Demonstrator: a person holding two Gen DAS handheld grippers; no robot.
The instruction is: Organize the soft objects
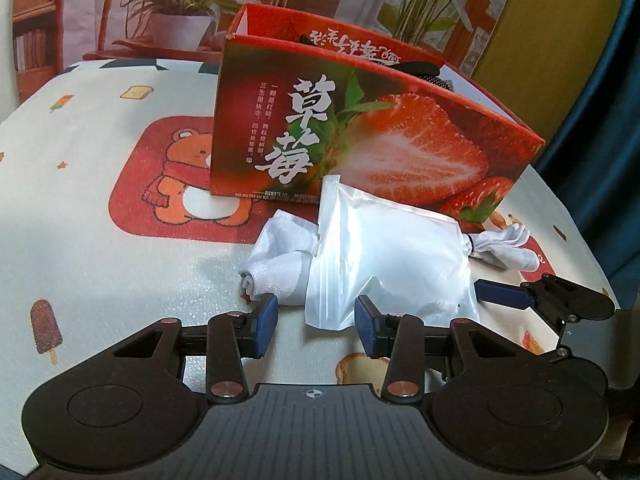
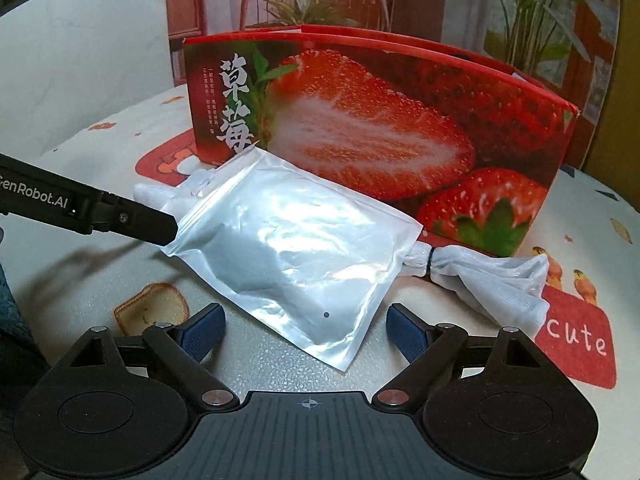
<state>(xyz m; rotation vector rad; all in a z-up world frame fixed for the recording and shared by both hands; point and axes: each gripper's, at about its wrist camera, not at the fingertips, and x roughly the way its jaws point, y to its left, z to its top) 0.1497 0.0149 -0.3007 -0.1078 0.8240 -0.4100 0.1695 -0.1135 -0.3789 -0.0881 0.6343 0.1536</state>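
Observation:
A translucent zip bag (image 1: 384, 256) (image 2: 288, 248) lies on the table in front of a red strawberry box (image 1: 360, 132) (image 2: 380, 128). A white cloth (image 1: 280, 256) sticks out of the bag's left side, and its tied end (image 1: 504, 246) (image 2: 488, 276) sticks out on the right. My left gripper (image 1: 317, 324) is open, with its jaws around the bag's near left corner. My right gripper (image 2: 306, 332) is open just before the bag's near edge. It also shows in the left wrist view (image 1: 500, 292), and the left gripper's finger (image 2: 132, 220) shows in the right wrist view.
The table carries a cartoon-print cloth (image 1: 100, 208) (image 2: 576, 340) with a bear, toast and ice-cream pictures. The box stands open at the top, close behind the bag. Potted plants (image 1: 180, 12) and a chair stand behind the table.

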